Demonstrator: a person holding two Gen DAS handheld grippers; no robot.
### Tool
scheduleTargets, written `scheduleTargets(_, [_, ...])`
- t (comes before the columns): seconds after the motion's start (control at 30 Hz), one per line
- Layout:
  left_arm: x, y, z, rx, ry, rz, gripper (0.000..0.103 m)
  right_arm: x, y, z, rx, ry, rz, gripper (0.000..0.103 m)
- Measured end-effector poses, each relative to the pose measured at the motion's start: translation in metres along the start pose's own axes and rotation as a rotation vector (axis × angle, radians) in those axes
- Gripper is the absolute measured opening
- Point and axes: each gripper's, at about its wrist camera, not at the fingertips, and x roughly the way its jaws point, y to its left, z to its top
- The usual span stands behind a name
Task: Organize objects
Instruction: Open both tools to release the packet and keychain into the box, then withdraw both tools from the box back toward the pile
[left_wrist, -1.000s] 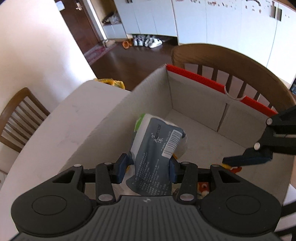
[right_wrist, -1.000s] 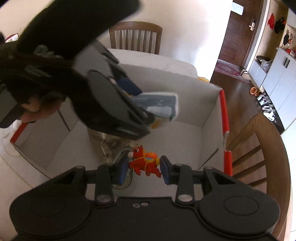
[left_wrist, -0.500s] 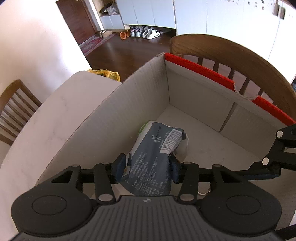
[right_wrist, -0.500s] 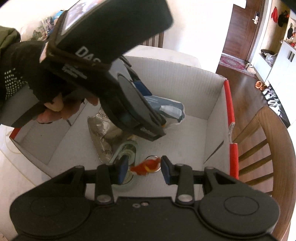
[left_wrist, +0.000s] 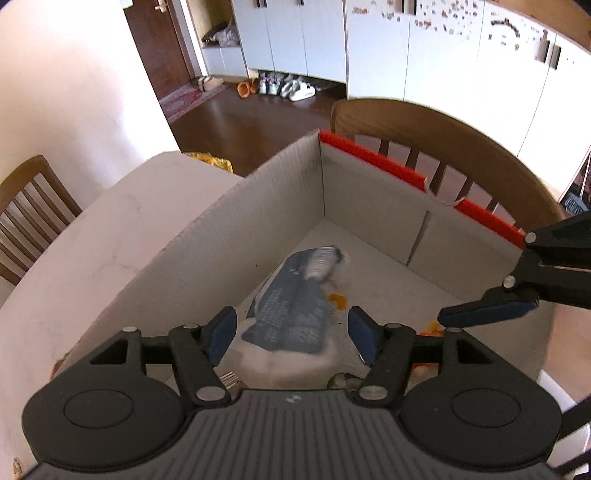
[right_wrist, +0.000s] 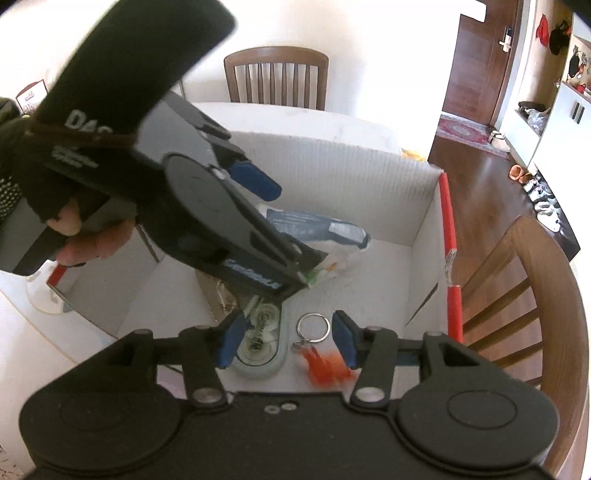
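Note:
A cardboard box (left_wrist: 258, 236) with red-taped edges stands on the white table. In it lies a grey-blue packet (left_wrist: 295, 306), blurred. My left gripper (left_wrist: 292, 334) hangs over it with its jaws opening, and neither pad touches it. In the right wrist view the same packet (right_wrist: 325, 229) lies beyond the left gripper (right_wrist: 295, 232). My right gripper (right_wrist: 288, 343) is also opening above the box floor. A red toy (right_wrist: 325, 367) on a key ring (right_wrist: 314, 326) shows blurred close to the right pad, free of both pads. One finger of the right gripper (left_wrist: 487, 314) reaches in from the right.
A clear tape dispenser (right_wrist: 258, 347) and a silver foil bag (right_wrist: 221, 295) also lie in the box (right_wrist: 332, 173). Wooden chairs stand behind the box (left_wrist: 443, 147), at the left (left_wrist: 22, 206) and across the table (right_wrist: 275, 77). A gloved hand (right_wrist: 74, 236) holds the left gripper.
Both grippers opened. The left one let go of the packet, which now lies flatter in the box. The right one let go of the red toy, which dropped lower between its fingers.

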Motion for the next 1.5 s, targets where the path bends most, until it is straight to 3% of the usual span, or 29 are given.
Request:
scheduleTargets(0.53, [-0.093,0.020,-0.033,-0.096,-0.176,0.010,0.069,-0.049,0.036,0.018,-0.005,-0.072,-0.033,0.069])
scheduleTargets(0.87, [-0.146,0.055,-0.087,-0.191,-0.253,0.047,0.075,-0.065,0.090,0.037,-0.024,-0.083,-0.035,0.080])
scheduleTargets(1.5, [-0.208,0.146,-0.207,-0.419,-0.285,0.156,0.086,-0.051,0.196,0.068,-0.080,-0.106,0.007,0.097])
